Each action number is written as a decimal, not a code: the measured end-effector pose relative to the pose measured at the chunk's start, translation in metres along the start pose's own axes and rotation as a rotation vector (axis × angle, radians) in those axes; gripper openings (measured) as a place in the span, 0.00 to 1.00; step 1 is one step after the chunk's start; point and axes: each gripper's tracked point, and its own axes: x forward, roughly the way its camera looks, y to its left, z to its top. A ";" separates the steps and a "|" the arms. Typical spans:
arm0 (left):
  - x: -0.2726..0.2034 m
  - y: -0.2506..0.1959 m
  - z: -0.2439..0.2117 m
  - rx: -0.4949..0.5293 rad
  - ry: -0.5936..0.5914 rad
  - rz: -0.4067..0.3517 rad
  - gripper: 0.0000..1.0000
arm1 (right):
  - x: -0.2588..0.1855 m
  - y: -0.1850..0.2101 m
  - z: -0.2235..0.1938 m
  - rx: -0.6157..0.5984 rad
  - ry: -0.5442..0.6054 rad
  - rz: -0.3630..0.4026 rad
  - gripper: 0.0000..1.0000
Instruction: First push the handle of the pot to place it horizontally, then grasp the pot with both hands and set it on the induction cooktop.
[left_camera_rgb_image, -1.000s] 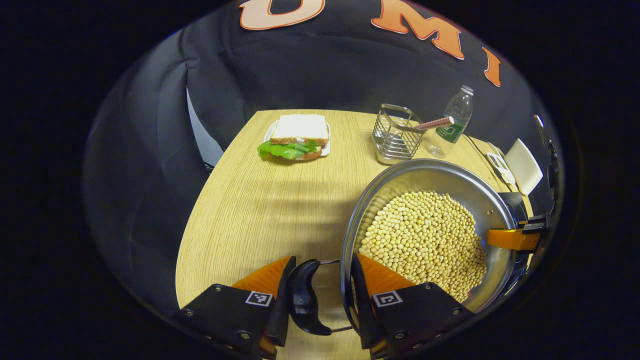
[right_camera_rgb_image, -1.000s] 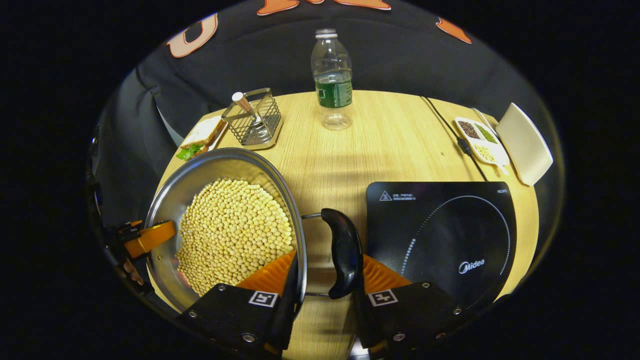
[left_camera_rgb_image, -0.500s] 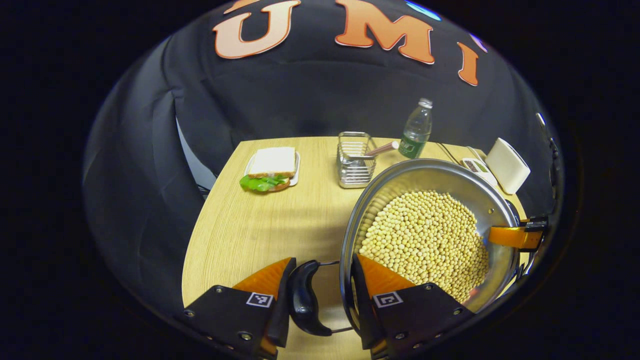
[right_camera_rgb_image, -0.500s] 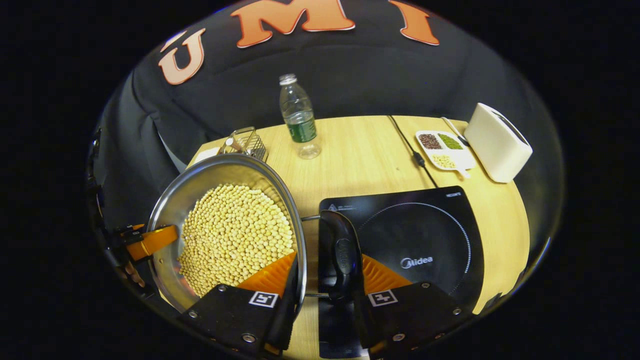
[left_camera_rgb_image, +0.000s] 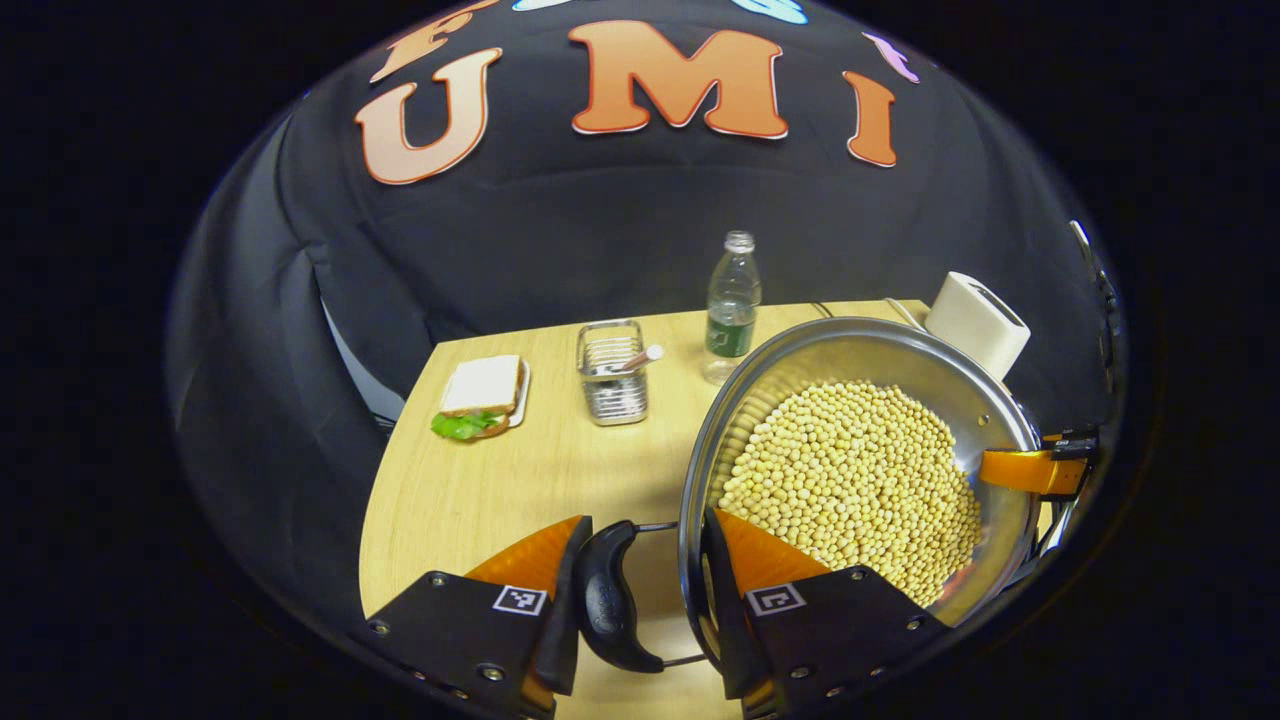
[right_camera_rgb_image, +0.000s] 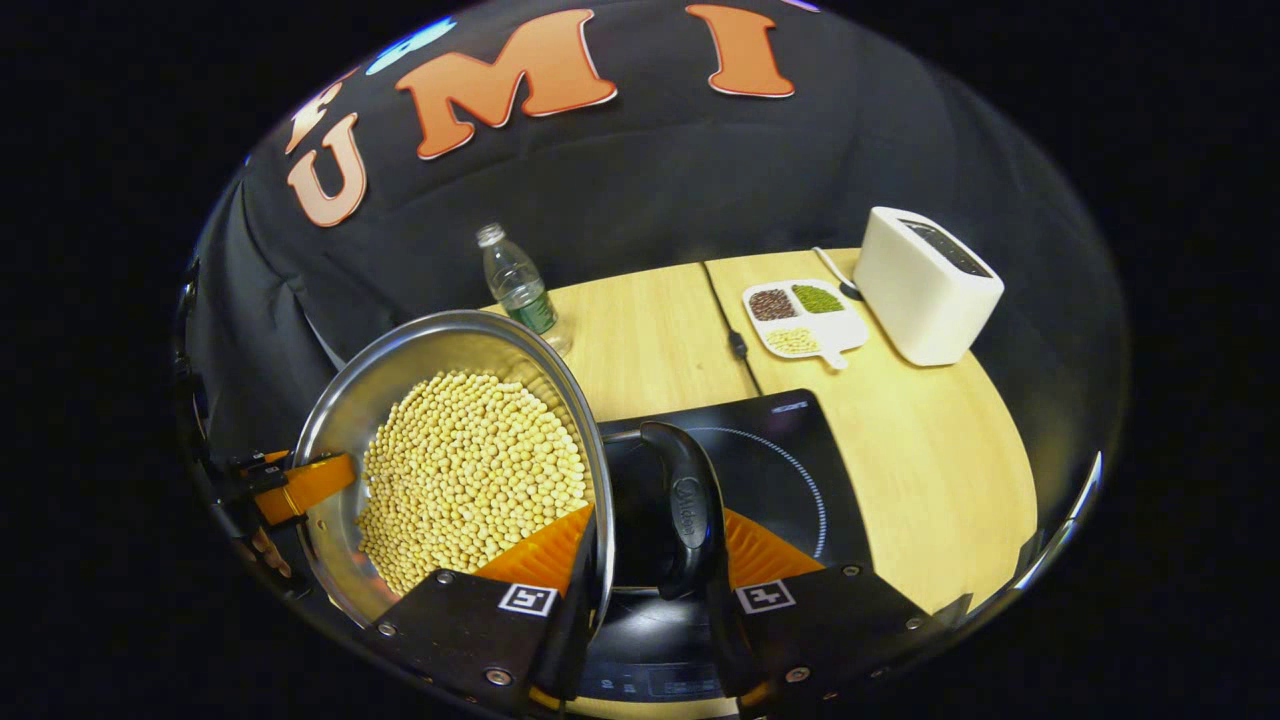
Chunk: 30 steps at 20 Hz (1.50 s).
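The wooden table (left_camera_rgb_image: 480, 480) stands against the booth's black cloth wall. On it: a sandwich plate (left_camera_rgb_image: 482, 397) at 10 o'clock, a wire rack (left_camera_rgb_image: 611, 372), a bottle (left_camera_rgb_image: 732, 305) at 12 o'clock and a toaster (right_camera_rgb_image: 925, 285). The left gripper (left_camera_rgb_image: 640, 590) grips the pot's (left_camera_rgb_image: 860, 470) rim and left handle (left_camera_rgb_image: 605, 600). The right gripper (right_camera_rgb_image: 650, 560) clamps the rim and right handle (right_camera_rgb_image: 685, 520). The pot of beans (right_camera_rgb_image: 470, 470) hangs over the induction cooktop (right_camera_rgb_image: 780, 470).

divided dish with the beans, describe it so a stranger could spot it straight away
In the right gripper view, start at the wooden table and go to its far right, where a white toaster stands. Just left of the toaster lies the small white divided dish. It alone is split into compartments, holding dark, green and pale beans.
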 end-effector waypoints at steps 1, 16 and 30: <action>0.001 0.000 0.001 0.002 -0.004 -0.005 0.62 | 0.004 -0.001 0.000 0.009 -0.005 -0.005 0.51; 0.003 -0.001 0.002 0.018 0.026 -0.062 0.57 | 0.039 -0.010 -0.002 0.043 0.015 -0.071 0.51; 0.000 0.002 0.004 -0.041 0.129 -0.058 0.57 | 0.115 0.027 0.008 -0.006 0.140 -0.078 0.51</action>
